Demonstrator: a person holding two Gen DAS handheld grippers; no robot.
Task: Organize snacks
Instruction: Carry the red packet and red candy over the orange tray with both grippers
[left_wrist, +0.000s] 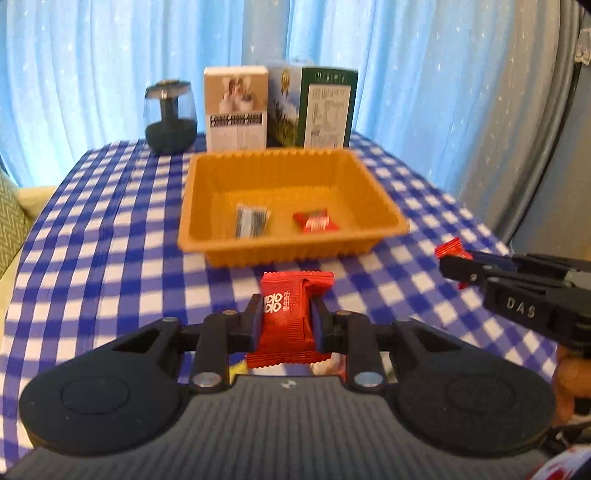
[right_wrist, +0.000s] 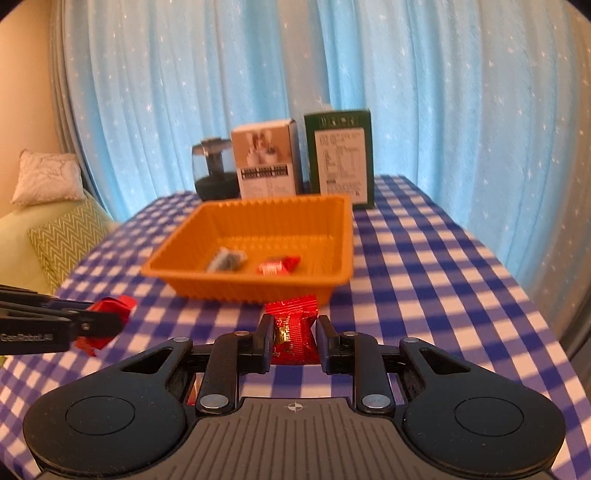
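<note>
Behind everything, pale blue curtain (left_wrist: 110, 74) flecked with small white stars. Below it, table (left_wrist: 92, 240) under blue-and-white checked cloth. At far left in the right wrist view, green sofa (right_wrist: 22, 240) with a zigzag cushion (right_wrist: 62, 240) and a pale pillow (right_wrist: 48, 177).

On the cloth toward the far edge, orange tray (left_wrist: 376, 192) with ribbed walls, open side up. Just behind the tray, standing upright in a row: green carton (left_wrist: 325, 107), white carton (left_wrist: 236, 107), then dark round glass jar (left_wrist: 170, 118) at the left end.

Near the camera, left gripper (left_wrist: 284, 317), lifted clear of the cloth and short of the tray's near wall, jaws clamped from both sides on a red wrapped candy (left_wrist: 291, 314) with white printing. To its right, right gripper (right_wrist: 291, 336), also above the cloth before the tray, jaws pinched on a second red candy (right_wrist: 295, 325); seen from the left wrist as dark fingers with a red wrapper end (left_wrist: 448, 247) poking out.

Inside the tray, on its floor near the front wall: dark striped packet (left_wrist: 253, 219) on the left and small red candy in the tray (left_wrist: 312, 220) on the right, apart from each other; both blurred
</note>
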